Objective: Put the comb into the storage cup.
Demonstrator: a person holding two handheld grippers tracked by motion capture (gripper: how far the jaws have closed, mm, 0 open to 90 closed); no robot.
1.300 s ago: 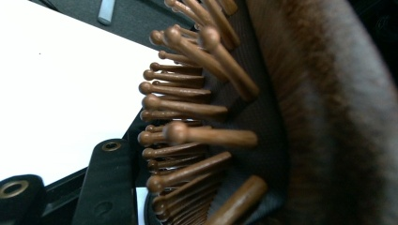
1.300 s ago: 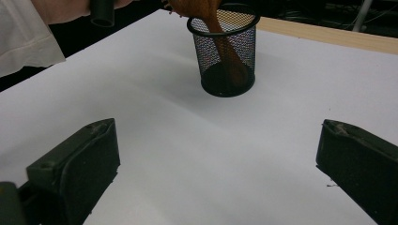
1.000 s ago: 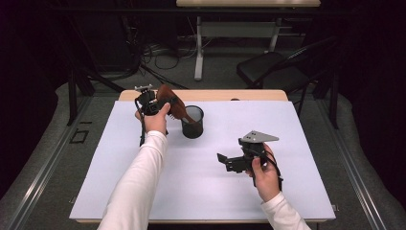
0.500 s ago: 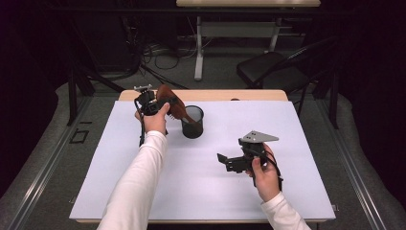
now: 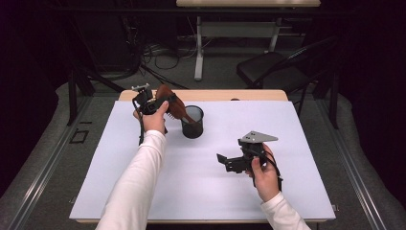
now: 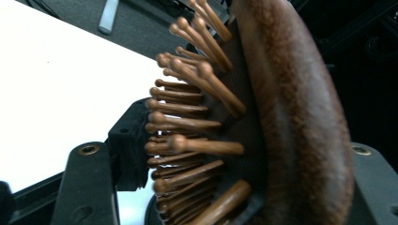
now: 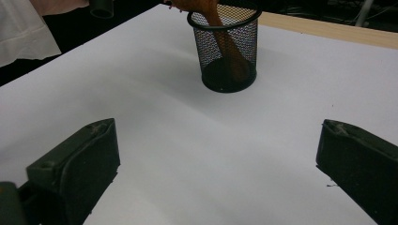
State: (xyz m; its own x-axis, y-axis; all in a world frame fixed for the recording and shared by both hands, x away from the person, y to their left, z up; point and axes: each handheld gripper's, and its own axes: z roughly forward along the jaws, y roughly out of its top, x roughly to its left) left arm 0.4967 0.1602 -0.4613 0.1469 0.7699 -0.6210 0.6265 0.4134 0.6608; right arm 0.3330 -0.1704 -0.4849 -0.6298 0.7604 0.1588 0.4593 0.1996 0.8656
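White table (image 5: pixel 143 191) is filling the foreground, where the left gripper (image 5: pixel 158 103) – jaws just opening, wooden hairbrush (image 5: pixel 173 106) between them – is hovering by a black mesh cup (image 5: pixel 192 122) with the brush's handle inside, while the right gripper (image 5: pixel 230 163) is resting nearer, jaws wide and empty.

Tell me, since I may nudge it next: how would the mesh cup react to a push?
The mesh cup looks light, being open wire, so it would probably slide on the smooth table. With the hairbrush leaning handle-down inside it, it may tip toward that side.
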